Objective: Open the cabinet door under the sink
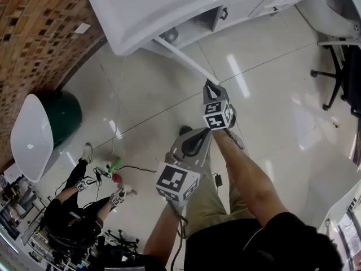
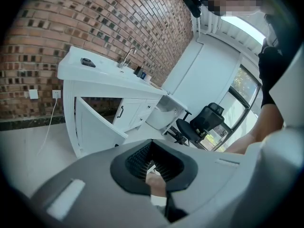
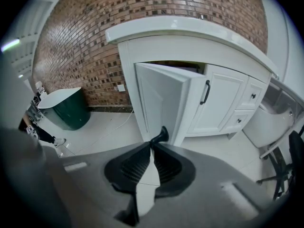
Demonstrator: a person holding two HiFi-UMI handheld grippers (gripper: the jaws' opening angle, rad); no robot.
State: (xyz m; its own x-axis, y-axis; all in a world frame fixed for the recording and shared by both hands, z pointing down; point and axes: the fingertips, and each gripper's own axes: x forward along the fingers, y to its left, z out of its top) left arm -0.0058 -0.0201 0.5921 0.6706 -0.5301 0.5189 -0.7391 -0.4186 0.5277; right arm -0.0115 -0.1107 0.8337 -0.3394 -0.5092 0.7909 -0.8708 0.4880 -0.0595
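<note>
**Door open, grip thin on the handle**

The cabinet door stands well open under the sink. Its long axis is upright, and its free edge points out from the cabinet into the room, toward the person. The right gripper has its jaws clamped on the black handle — apparently only its lower end. The left gripper hangs back, jaws together on nothing. The risk I see is slippage: a pull off the door's arc could twist the handle free of so shallow a grip, and over-swinging could strain the hinges.
</note>
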